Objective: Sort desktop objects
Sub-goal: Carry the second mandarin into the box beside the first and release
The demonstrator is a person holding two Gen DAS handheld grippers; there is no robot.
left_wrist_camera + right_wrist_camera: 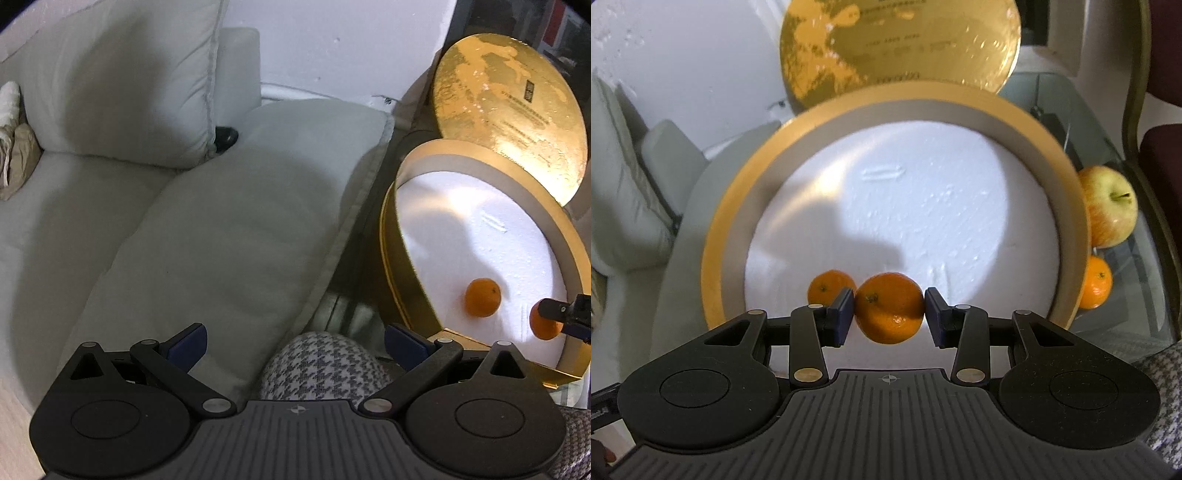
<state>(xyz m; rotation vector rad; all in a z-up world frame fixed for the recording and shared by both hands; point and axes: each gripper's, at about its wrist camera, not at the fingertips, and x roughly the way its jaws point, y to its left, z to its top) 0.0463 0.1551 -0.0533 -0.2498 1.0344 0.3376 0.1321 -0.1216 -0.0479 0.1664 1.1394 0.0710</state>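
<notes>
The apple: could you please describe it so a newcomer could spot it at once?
Find the round gold box on the glass table. The apple sits outside its right wall, above a lone mandarin. It is the only yellow-red fruit; every other one is orange.

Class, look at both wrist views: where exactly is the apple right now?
In the right wrist view, the apple sits on the glass table, outside the round gold box against its right wall, just above a loose orange. The left wrist view doesn't show it.
</notes>
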